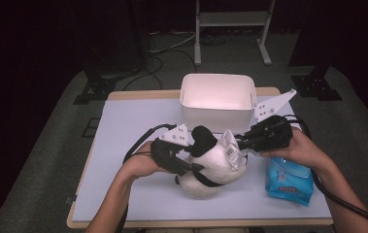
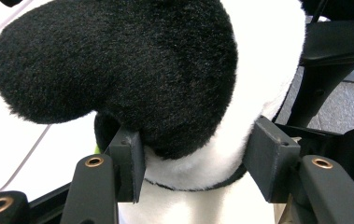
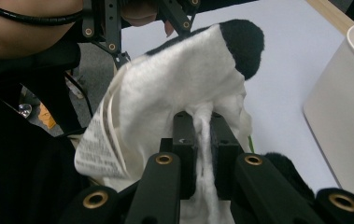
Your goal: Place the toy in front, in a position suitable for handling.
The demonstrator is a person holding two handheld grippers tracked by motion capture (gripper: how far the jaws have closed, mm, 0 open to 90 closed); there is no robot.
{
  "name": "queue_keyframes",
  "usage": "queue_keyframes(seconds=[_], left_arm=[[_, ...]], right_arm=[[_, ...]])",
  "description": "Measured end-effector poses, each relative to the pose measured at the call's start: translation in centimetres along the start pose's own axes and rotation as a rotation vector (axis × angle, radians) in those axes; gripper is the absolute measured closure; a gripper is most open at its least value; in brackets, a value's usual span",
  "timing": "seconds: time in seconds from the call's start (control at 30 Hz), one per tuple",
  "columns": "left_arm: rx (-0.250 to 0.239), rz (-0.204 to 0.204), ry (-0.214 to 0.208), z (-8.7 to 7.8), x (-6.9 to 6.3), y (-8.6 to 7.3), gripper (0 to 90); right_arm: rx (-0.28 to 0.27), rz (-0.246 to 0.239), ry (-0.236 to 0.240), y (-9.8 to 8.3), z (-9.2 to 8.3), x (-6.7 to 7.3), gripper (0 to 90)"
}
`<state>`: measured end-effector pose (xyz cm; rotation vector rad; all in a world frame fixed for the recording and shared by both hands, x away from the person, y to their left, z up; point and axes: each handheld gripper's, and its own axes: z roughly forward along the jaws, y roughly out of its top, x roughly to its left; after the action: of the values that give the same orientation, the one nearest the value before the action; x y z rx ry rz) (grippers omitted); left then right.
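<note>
A black-and-white plush toy (image 1: 215,165) is held just above the table between both grippers. My left gripper (image 1: 196,170) comes in from the left. In the left gripper view its pads (image 2: 130,163) press on the plush toy (image 2: 132,70) where black fur meets white, so my left gripper (image 2: 198,158) is shut on it. My right gripper (image 1: 238,144) reaches in from the right. In the right gripper view my right gripper (image 3: 206,140) pinches a fold of the toy's white fabric (image 3: 179,79). A printed paper tag (image 3: 97,149) hangs from the toy beside the jaws.
An empty white bin (image 1: 215,116) stands at the back of the pale table (image 1: 133,121), just behind the toy. A blue packet (image 1: 288,182) lies at the front right under the right hand. A metal stand and cables lie on the floor beyond the table.
</note>
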<state>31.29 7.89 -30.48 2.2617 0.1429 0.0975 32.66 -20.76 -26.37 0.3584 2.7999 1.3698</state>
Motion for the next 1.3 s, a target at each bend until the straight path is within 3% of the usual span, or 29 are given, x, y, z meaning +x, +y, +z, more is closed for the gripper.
queue_keyframes(seconds=[0.23, 0.5, 0.83, 1.03, 1.3], left_arm=[[0.016, 0.021, -0.003, 0.4, -0.2, 0.8, 44.4], [0.009, 0.007, 0.002, 0.1, 0.0, 0.5, 44.5], [0.023, 0.037, -0.005, 0.5, -0.4, 1.2, 44.9], [0.013, 0.031, -0.011, 0.4, -0.5, 0.9, 45.0], [0.012, 0.019, -0.039, 1.5, -0.6, 0.9, 44.0]], right_arm=[[-0.018, -0.015, 0.009, 0.7, 0.2, 0.3, 83.4], [-0.004, -0.015, 0.008, 0.8, 0.0, 0.3, 83.3], [-0.013, -0.024, 0.02, 1.5, 0.8, 0.5, 83.2], [0.0, -0.016, 0.009, 1.4, 0.9, 0.3, 83.2], [0.032, -0.02, -0.008, 1.1, 1.2, 0.4, 83.2]])
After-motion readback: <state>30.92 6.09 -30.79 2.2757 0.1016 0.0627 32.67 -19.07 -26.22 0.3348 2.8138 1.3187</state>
